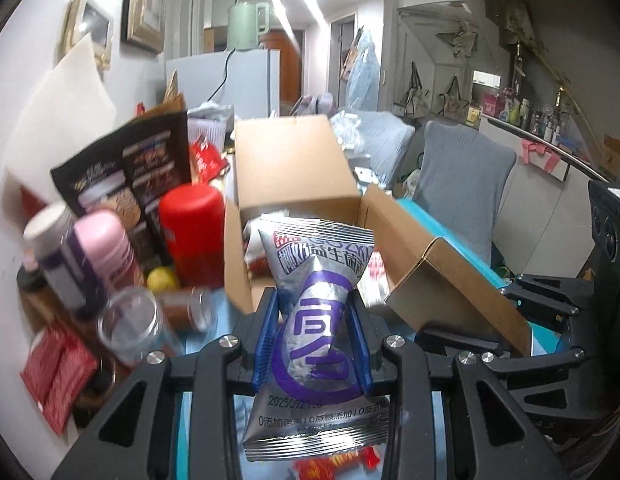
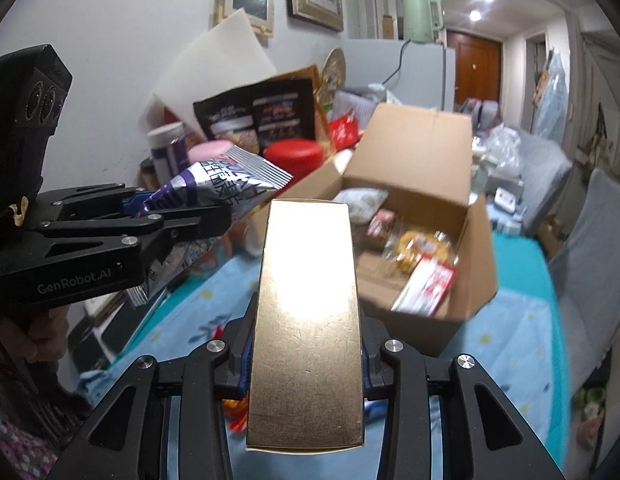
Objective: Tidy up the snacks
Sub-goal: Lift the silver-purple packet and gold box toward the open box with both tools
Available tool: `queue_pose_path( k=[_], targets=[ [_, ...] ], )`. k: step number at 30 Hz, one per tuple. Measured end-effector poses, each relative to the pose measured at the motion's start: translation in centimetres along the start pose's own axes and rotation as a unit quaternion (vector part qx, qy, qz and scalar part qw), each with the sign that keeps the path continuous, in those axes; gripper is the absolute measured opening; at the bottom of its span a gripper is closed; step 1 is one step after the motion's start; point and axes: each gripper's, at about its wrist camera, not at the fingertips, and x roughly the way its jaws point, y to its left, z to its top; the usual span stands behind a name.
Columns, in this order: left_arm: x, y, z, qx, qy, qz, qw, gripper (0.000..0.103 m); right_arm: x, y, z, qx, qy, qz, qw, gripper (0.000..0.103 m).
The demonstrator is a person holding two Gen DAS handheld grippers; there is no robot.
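Observation:
My left gripper (image 1: 315,312) is shut on a silver and purple snack bag (image 1: 316,300), held up in front of the open cardboard box (image 1: 294,168). It also shows in the right wrist view (image 2: 226,184), at the left. My right gripper (image 2: 306,320) is shut on a gold box (image 2: 308,320), held above the blue tablecloth just before the cardboard box (image 2: 426,152). The gold box shows in the left wrist view (image 1: 450,280) at the right. The cardboard box holds several snack packs (image 2: 418,248).
A red canister (image 1: 192,224), a pink-lidded bottle (image 1: 106,248), a white-capped bottle (image 1: 54,248), a clear jar (image 1: 130,324), a dark snack bag (image 1: 126,172) and red packets (image 1: 56,372) crowd the left. A grey chair (image 1: 462,168) stands behind the table.

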Motion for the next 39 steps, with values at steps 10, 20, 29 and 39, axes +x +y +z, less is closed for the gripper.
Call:
queue_pose_path(
  k=[10,20,29,39],
  targets=[
    [3.6,0.2,4.7,0.003,-0.03,-0.015,0.9994,0.034,1.1,-3.5,4.9,-0.013,-0.029,-0.037,0.999,0.037],
    [8.1,0.7,8.3,0.004,-0.042,-0.016,0.999,0.034,4.0,-7.4,8.7,0.0,-0.039,-0.061,0.997,0.037],
    [11.9,1.3,11.8,0.0,-0.053,0.001,0.9986,0.034,7.2,-11.7,11.1,0.025,-0.047,-0.07,0.996,0.037],
    [18.4,2.0,10.9,-0.001,0.002,0.012,0.9999,0.034,12.2,-14.5,10.8,0.051,-0.009,-0.069,0.996,0.037]
  ],
)
